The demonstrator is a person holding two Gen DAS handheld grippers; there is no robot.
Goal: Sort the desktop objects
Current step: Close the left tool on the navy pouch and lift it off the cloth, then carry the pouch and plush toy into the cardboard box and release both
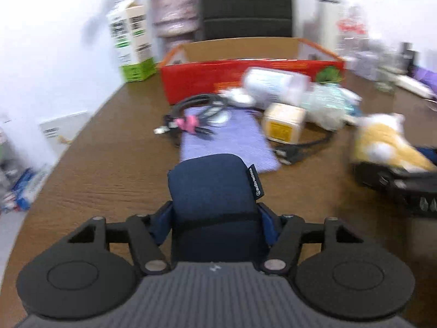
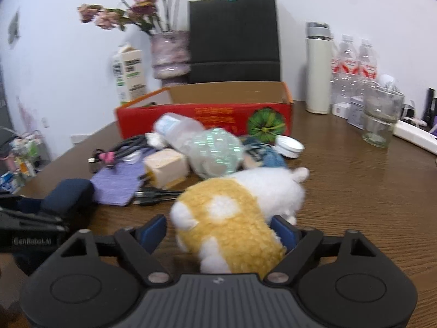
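Note:
My left gripper (image 1: 215, 225) is shut on a navy blue fabric pouch (image 1: 213, 191), whose sides sit tight against both blue pads, low over the brown table (image 1: 109, 180). A yellow and white plush toy (image 2: 232, 218) lies on the table between the fingers of my right gripper (image 2: 218, 232). That gripper is open, with a gap showing at its left pad (image 2: 154, 231). Beyond them lies a pile: a purple cloth (image 1: 232, 139), a black cable (image 1: 196, 104), a cream box (image 1: 284, 121) and a clear plastic bottle (image 1: 275, 87). An open red cardboard box (image 2: 204, 117) stands behind the pile.
Along the wall stand a milk carton (image 2: 131, 73), a vase of dried flowers (image 2: 169, 54), a black paper bag (image 2: 235, 35), a white flask (image 2: 318, 68), water bottles (image 2: 352, 65) and a glass (image 2: 382, 117). A white lid (image 2: 289, 145) lies by the box. The table's edge runs on the left.

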